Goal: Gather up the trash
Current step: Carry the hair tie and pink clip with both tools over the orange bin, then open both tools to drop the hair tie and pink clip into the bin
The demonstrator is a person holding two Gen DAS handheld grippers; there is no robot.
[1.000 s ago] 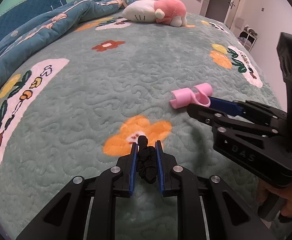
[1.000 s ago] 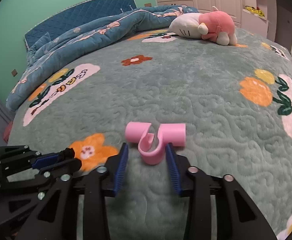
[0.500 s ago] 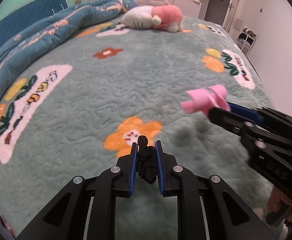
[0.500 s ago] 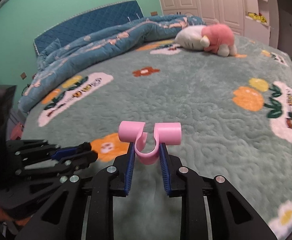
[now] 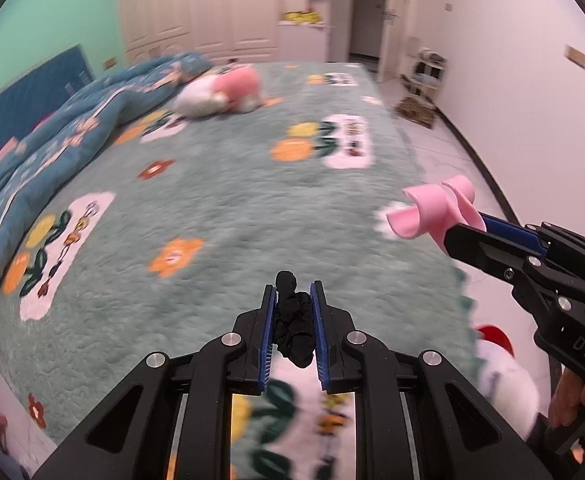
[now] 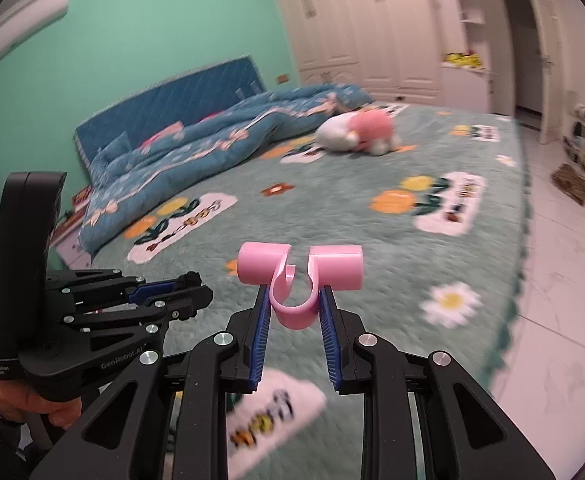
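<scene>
My left gripper point(image 5: 292, 300) is shut on a crumpled black scrap point(image 5: 294, 328) and holds it above the green bed cover point(image 5: 220, 208). My right gripper point(image 6: 294, 300) is shut on a pink plastic clip point(image 6: 296, 276), held in the air over the bed's near edge. In the left wrist view the right gripper point(image 5: 468, 224) comes in from the right with the pink clip point(image 5: 432, 212). In the right wrist view the left gripper point(image 6: 196, 286) shows at the left, with only a black tip of the scrap at its fingertips.
A pink and white plush toy point(image 6: 356, 132) and a rumpled blue quilt point(image 6: 212, 144) lie at the far side of the bed. White tiled floor point(image 6: 564, 280) runs along the right of the bed, towards a dark doorway point(image 6: 528, 48).
Both grippers have risen and pulled back from the bed, each carrying its item. The right gripper closed on the pink clip and lifted it off the cover.
</scene>
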